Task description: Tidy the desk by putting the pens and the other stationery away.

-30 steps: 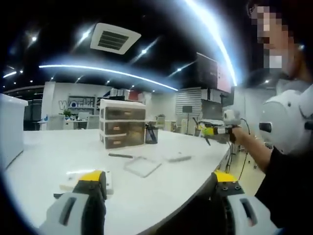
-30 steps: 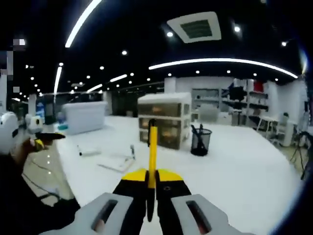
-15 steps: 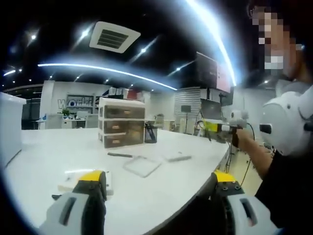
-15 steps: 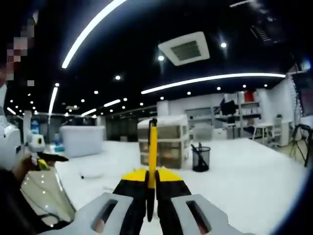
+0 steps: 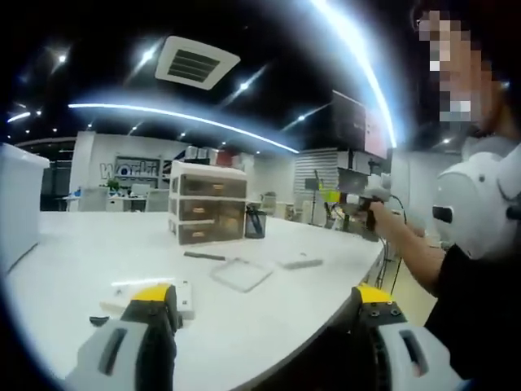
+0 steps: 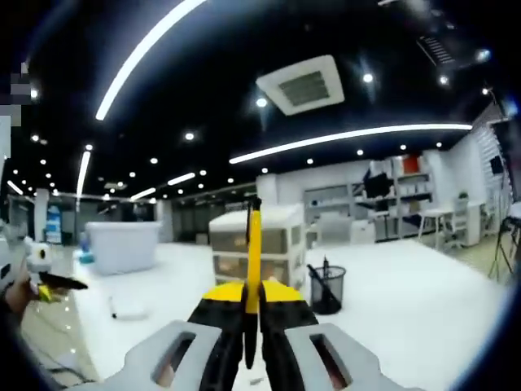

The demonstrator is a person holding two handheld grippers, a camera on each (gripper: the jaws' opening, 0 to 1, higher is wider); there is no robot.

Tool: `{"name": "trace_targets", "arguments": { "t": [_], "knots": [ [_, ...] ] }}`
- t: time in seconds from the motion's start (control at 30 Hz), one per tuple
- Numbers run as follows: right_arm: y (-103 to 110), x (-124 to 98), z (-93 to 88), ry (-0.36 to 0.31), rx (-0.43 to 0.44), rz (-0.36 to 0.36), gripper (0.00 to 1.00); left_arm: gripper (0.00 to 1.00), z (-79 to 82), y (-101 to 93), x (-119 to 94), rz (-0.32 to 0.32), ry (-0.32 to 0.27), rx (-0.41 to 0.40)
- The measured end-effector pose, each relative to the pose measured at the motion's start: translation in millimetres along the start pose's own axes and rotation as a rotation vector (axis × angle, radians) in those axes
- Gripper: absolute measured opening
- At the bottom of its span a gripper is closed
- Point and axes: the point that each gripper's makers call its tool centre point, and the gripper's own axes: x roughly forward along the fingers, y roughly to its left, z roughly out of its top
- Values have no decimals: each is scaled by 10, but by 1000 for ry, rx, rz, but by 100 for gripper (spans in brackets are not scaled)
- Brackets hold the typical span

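My right gripper (image 6: 254,303) is shut on a yellow pen (image 6: 254,244) that sticks up between its jaws, in the air in front of the drawer unit (image 6: 259,254) and the black mesh pen cup (image 6: 326,290). In the left gripper view, that gripper (image 5: 346,198) hangs above the table's right edge, held by a hand. My left gripper (image 5: 264,308) is open and holds nothing, low over the near table edge. A dark pen (image 5: 203,256), a clear flat sheet (image 5: 242,274), a small grey piece (image 5: 299,262) and a white pad (image 5: 155,296) lie on the white table (image 5: 81,261).
The drawer unit (image 5: 207,213) and pen cup (image 5: 255,221) stand at the back of the table. A large white box (image 6: 122,244) sits further along it. The person's sleeve (image 5: 480,301) is on the right. My left gripper (image 6: 45,281) appears at the far left.
My right gripper with the yellow pen has risen and moved in over the table toward the drawer unit and pen cup. My left gripper has stayed almost still and open.
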Motion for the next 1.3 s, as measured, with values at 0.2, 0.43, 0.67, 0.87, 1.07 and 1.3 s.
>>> {"name": "trace_targets", "arguments": {
  "t": [0.2, 0.43, 0.67, 0.87, 1.07, 1.3],
  "knots": [
    [-176, 353, 139, -18, 14, -5, 4, 87, -2, 25, -31, 6, -6, -6],
    [-414, 731, 264, -29, 5, -32, 4, 87, -2, 25, -66, 7, -11, -6],
    [-675, 1110, 257, -28, 13, -75, 4, 87, -34, 39, -115, 18, -10, -14],
    [-951, 1402, 228, -13, 34, -113, 4, 87, 3, 53, -170, 30, -18, -9],
    [-1079, 1698, 241, -12, 30, -132, 4, 87, 36, 113, -235, 49, -18, -7],
    [-1211, 2057, 264, -11, 37, -148, 4, 87, 47, 181, -270, 67, -8, -7]
  ]
}}
